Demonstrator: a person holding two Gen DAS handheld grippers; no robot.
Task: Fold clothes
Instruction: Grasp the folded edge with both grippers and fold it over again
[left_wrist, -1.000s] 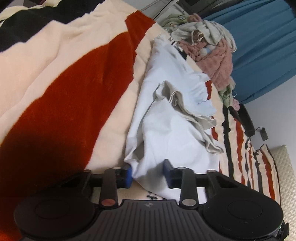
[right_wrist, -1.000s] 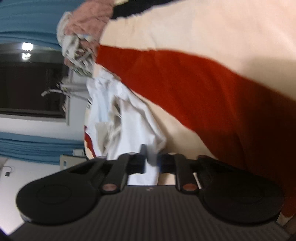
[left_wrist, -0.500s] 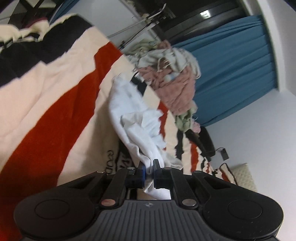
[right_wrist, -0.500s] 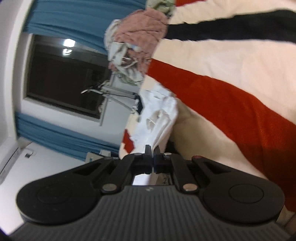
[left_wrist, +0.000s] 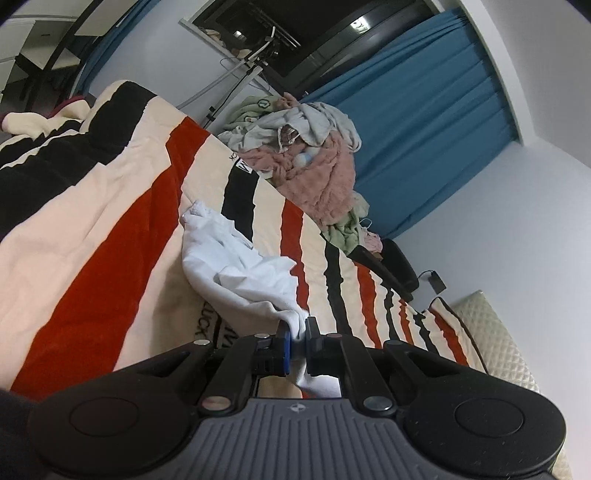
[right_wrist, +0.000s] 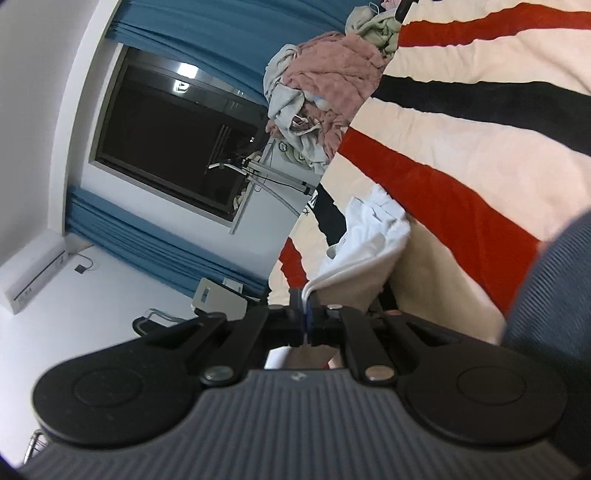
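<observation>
Item 1: white garment (left_wrist: 236, 266), crumpled, lying across the striped blanket (left_wrist: 92, 221) w/ one end raised off it toward both cameras.
- Left gripper (left_wrist: 297, 338): jaws narrow, pinched on a bunched corner of the garment; cloth hangs down between the fingers.
- Right gripper (right_wrist: 304, 314): jaws all but closed, clamped on a thin hemmed edge of the same garment (right_wrist: 369, 236); its view is rolled sideways. Cream-coloured inner side of the cloth shows just behind the edge.

Item 2: blanket, cream w/ red and black stripes, covers the bed.

Item 3: clothes pile (left_wrist: 306, 158), pink, grey, green pcs, at the far edge of the bed, well apart from the garment.

Item 4: blue curtains (left_wrist: 424, 122) and dark window (right_wrist: 166, 147) behind the pile.

Item 5: grey-blue shape (right_wrist: 554, 314) at right edge of the right view, blurred, prob. a sleeve.
</observation>
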